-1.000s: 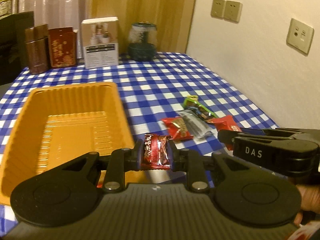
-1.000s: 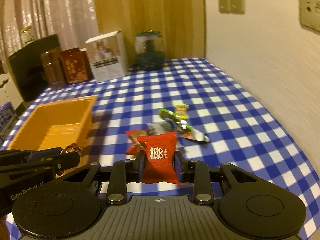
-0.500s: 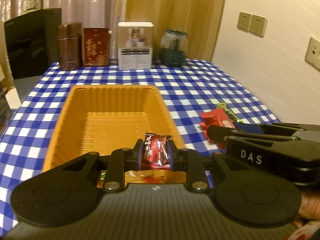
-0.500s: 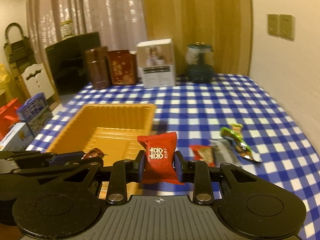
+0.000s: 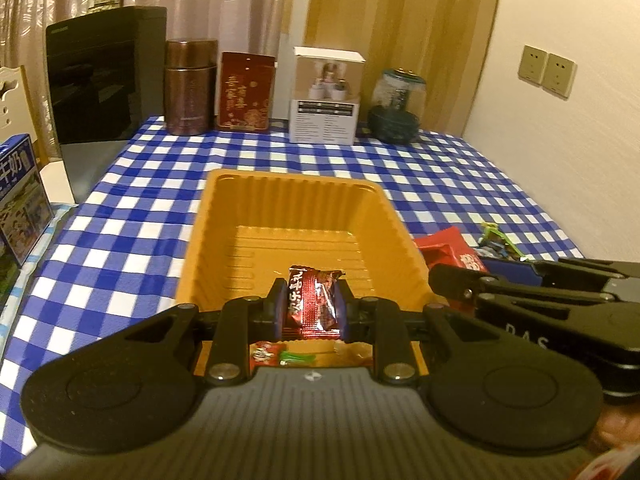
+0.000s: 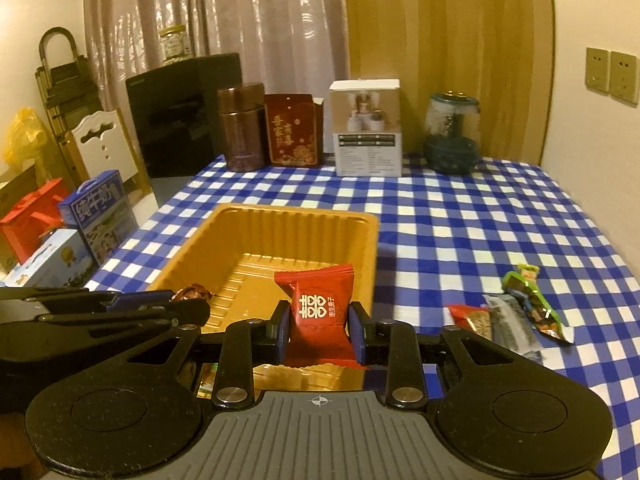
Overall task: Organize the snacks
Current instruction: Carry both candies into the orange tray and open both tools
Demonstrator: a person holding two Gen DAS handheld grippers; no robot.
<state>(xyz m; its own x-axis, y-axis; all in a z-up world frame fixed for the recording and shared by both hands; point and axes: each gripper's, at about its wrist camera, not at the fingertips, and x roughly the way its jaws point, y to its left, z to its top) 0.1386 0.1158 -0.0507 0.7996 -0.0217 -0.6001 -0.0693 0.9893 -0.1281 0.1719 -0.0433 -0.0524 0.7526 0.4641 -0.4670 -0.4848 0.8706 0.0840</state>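
So far: two snacks are in the grippers, some are in the tray, a few are loose on the cloth.
Left gripper: nearly closed, pinching a dark red foil candy upright between its pads, over the near end of the orange tray.
Tray contents: at least one wrapped piece lies at the near end, partly hidden under the fingers; the rest of the floor is bare.
Right gripper: jaws narrowed on a bright red snack packet, held upright above the tray's near right corner.
Loose snacks: a small red packet, a grey one and a green one lie together on the checked tablecloth, right of the tray.
Judgement: both held snacks look ready to drop in; the three loose ones remain, so roughly midway.
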